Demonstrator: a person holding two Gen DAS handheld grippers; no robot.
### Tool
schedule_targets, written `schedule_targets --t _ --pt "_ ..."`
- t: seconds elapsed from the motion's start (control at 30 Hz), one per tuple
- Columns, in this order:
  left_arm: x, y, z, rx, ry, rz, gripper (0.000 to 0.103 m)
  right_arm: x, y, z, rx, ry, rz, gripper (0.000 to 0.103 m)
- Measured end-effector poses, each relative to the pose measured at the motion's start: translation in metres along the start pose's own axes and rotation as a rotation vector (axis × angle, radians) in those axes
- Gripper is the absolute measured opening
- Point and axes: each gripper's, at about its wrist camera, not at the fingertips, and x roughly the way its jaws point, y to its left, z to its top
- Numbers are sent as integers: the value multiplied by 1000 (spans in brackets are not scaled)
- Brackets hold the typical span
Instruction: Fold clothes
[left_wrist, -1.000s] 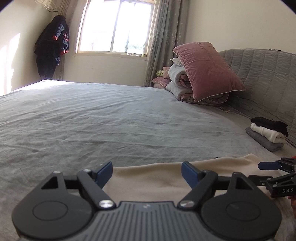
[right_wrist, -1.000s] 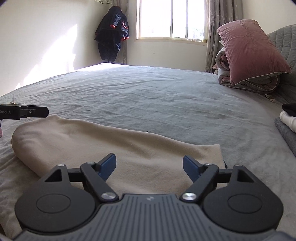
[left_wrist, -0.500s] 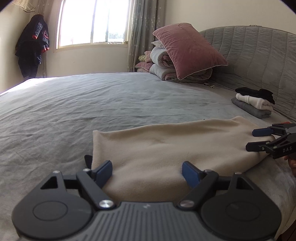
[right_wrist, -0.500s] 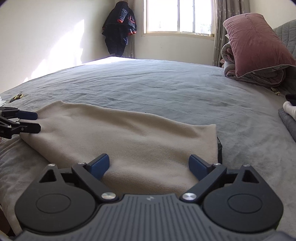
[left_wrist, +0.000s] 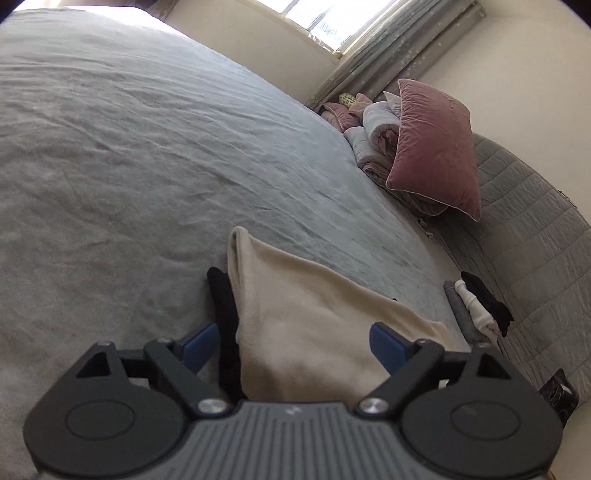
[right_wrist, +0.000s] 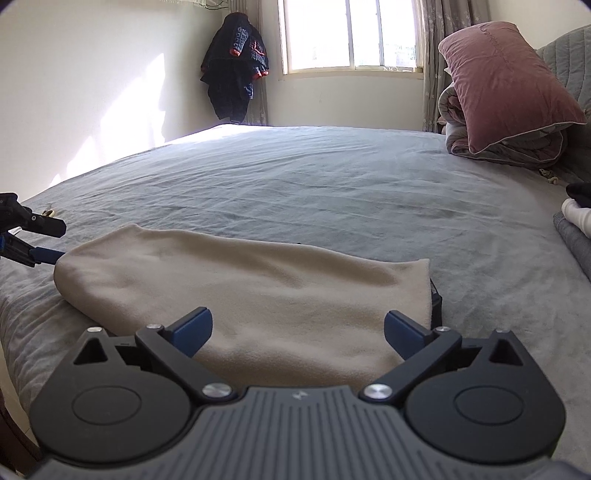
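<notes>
**Beige garment half done**

I am holding both sets of fingers spread, pinching nothing; both have just been opening. My right gripper (right_wrist: 297, 330) is hovering over the beige garment (right_wrist: 258, 291), lying folded on the bed (right_wrist: 332, 192). My left gripper (left_wrist: 291, 341) is at its end. A folded stack (left_wrist: 476, 306) is waiting near the headboard; I judge another fold is left.

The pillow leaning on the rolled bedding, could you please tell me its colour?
The pillow is dusty pink, seen best in the right wrist view.

left gripper (left_wrist: 291, 341) rolled, jaws opened wider
</notes>
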Motion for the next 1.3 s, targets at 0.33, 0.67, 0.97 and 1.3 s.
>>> schedule_targets --t 0.33,0.67,0.97,1.3 --pt "30 21 -4 -205 103 -66 89 8 13 2 -23 15 34 103" --pt "37 15 -10 -221 49 -8 44 12 37 11 -31 -45 97 80" --pt "10 -30 2 -20 -75 -70 31 27 53 32 50 14 219 11" --pt "0 -73 6 96 -137 -176 23 58 78 17 18 160 208 11"
